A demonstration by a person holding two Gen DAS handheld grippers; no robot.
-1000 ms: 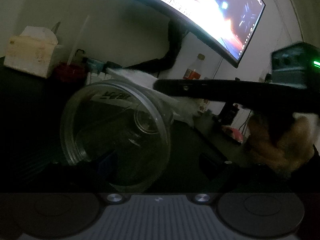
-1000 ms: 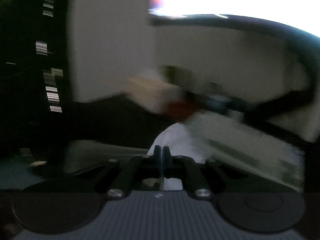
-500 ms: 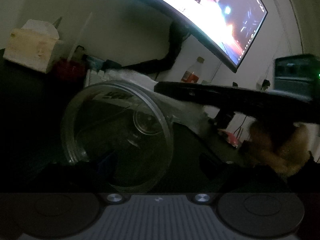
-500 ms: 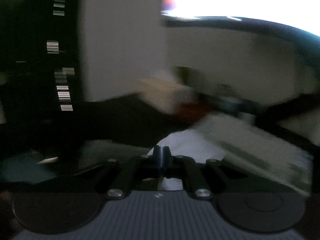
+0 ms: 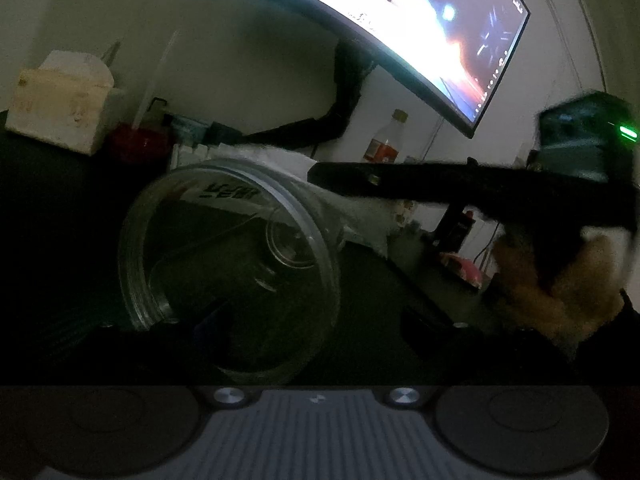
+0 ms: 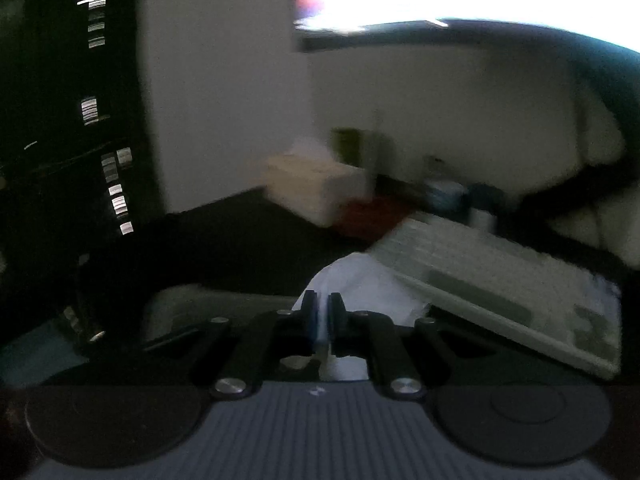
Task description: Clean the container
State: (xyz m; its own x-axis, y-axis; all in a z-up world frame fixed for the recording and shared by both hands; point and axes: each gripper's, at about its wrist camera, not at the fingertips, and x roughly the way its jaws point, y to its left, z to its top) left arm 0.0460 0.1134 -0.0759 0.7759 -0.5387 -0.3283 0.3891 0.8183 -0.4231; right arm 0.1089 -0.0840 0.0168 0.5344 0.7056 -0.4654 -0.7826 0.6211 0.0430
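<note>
A clear plastic cup [image 5: 224,272] lies on its side in my left gripper [image 5: 316,320], its open mouth toward the camera; the left fingers are dark and mostly hidden around it. My right gripper [image 6: 322,308] is shut on a white tissue [image 6: 360,280]. In the left wrist view the right gripper's black fingers [image 5: 400,180] reach in from the right, with the tissue [image 5: 360,212] against the outside of the cup near its upper right wall. A hand [image 5: 560,288] holds that gripper.
A curved lit monitor [image 5: 400,12] hangs over the dark desk. A tissue box [image 5: 60,112], a red item [image 5: 136,144], a white keyboard [image 6: 500,280] and a bottle [image 5: 384,140] stand behind the cup.
The right gripper with the tissue has shifted slightly along the cup's upper side. The cup stays held in the left gripper, nearly unmoved.
</note>
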